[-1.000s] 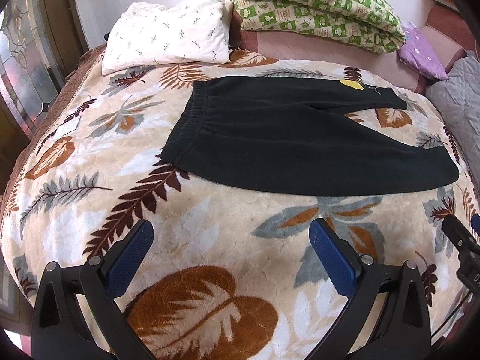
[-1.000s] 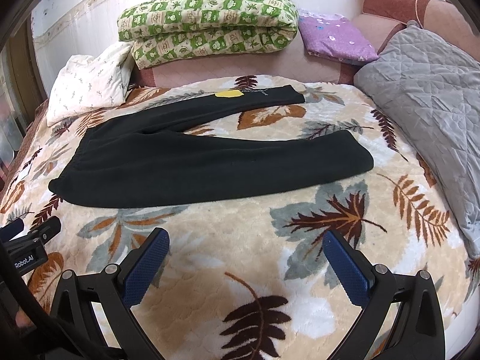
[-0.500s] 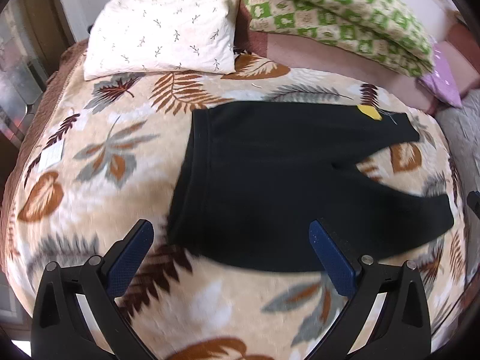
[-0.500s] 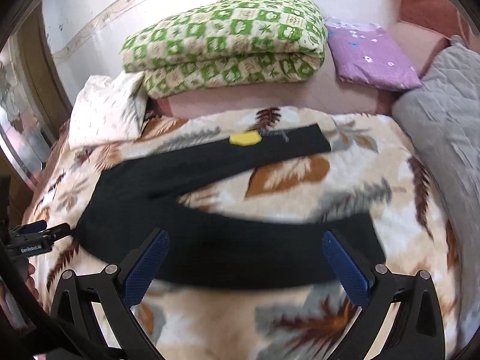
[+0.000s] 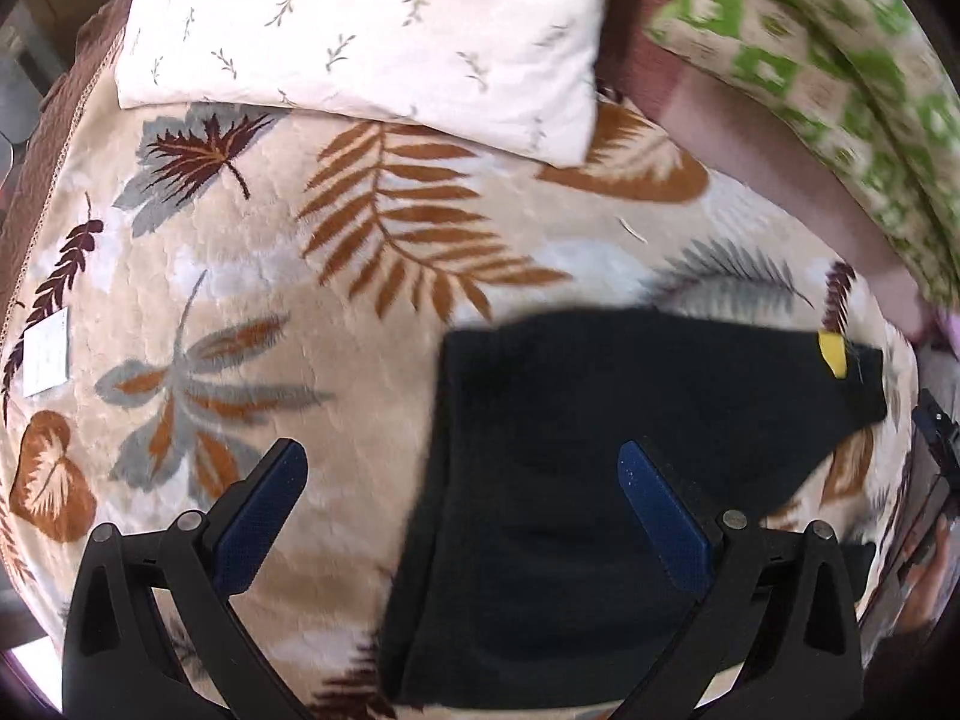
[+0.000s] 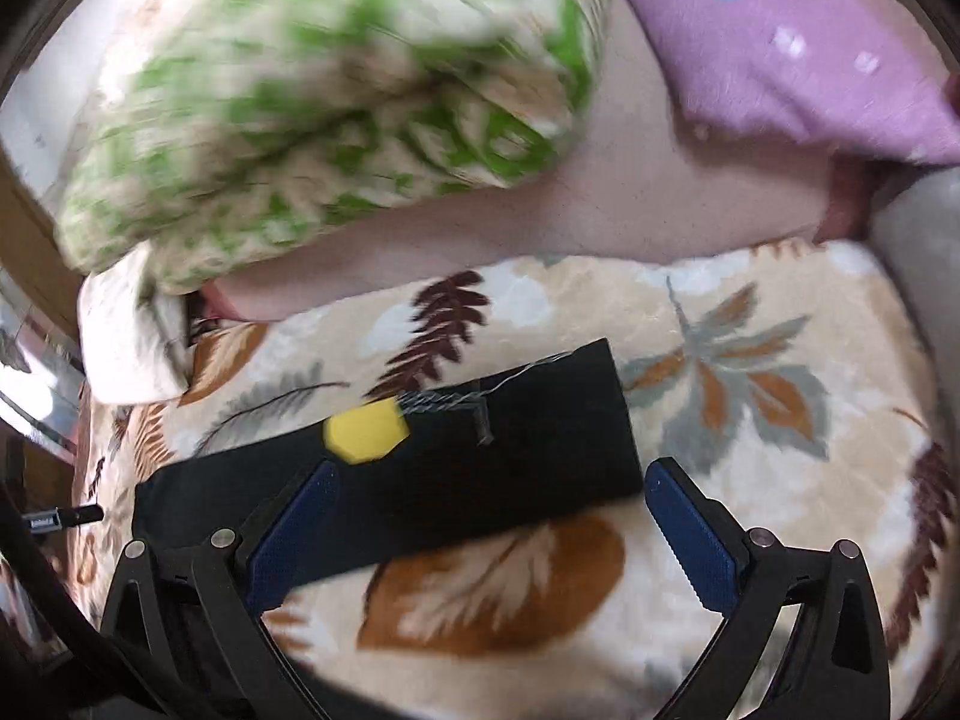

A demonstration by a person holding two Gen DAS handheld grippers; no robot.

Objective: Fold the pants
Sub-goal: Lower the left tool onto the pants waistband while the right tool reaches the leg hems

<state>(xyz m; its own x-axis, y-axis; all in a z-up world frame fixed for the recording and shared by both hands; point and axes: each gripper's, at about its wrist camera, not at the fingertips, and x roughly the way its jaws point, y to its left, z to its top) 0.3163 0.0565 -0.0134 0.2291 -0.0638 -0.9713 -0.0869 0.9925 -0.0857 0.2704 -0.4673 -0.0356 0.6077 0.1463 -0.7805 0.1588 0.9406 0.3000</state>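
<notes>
Black pants [image 5: 600, 468] lie flat on a leaf-print blanket [image 5: 270, 312]. The left wrist view has their waistband edge running down the middle, and my left gripper [image 5: 462, 480] hangs open above that edge, nothing between its blue pads. A yellow tag [image 5: 833, 353] marks the far leg. In the right wrist view the far leg's cuff end [image 6: 510, 462] lies just ahead of my right gripper [image 6: 489, 498], which is open and empty. The yellow tag [image 6: 365, 429] and a loose grey thread sit on that leg.
A white pillow [image 5: 372, 36] lies at the head of the bed, beside a green checked quilt [image 6: 336, 96] and a purple pillow [image 6: 792, 48]. A grey quilt edge [image 6: 918, 252] is at the right. The other gripper's tip [image 5: 936, 438] shows at the left view's right edge.
Both grippers have moved forward over the bed and closer to the pants: the left now over the waistband, the right over the far leg's cuff. Both stay open.
</notes>
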